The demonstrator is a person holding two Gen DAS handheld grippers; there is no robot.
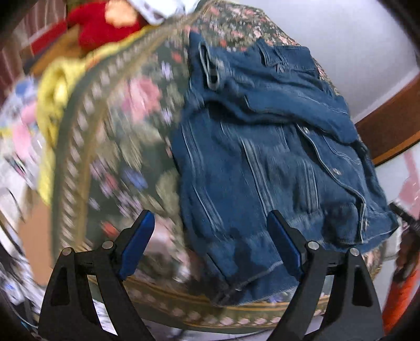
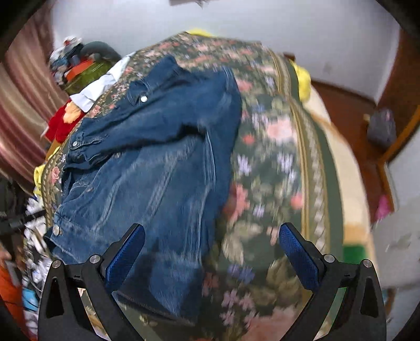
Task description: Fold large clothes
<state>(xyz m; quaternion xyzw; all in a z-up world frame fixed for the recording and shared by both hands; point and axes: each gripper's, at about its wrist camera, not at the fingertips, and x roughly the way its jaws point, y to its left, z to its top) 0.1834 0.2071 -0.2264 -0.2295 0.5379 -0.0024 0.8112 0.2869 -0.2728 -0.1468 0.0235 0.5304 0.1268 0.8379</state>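
Observation:
A blue denim jacket [image 1: 265,162] lies partly folded on a floral green bedspread [image 1: 126,136], a sleeve laid across its chest. My left gripper [image 1: 210,220] is open and empty, hovering over the jacket's near left edge. In the right wrist view the jacket [image 2: 155,168] lies left of centre on the bedspread [image 2: 267,162]. My right gripper [image 2: 211,233] is open and empty above the jacket's near right edge. Both views are motion-blurred.
A red garment [image 1: 99,26] and a yellow cloth [image 1: 52,105] lie beyond the bedspread's far edge. A white cloth [image 2: 94,91] lies by clutter at the far left. A brown wooden floor [image 2: 349,105] and white wall [image 2: 262,18] lie behind.

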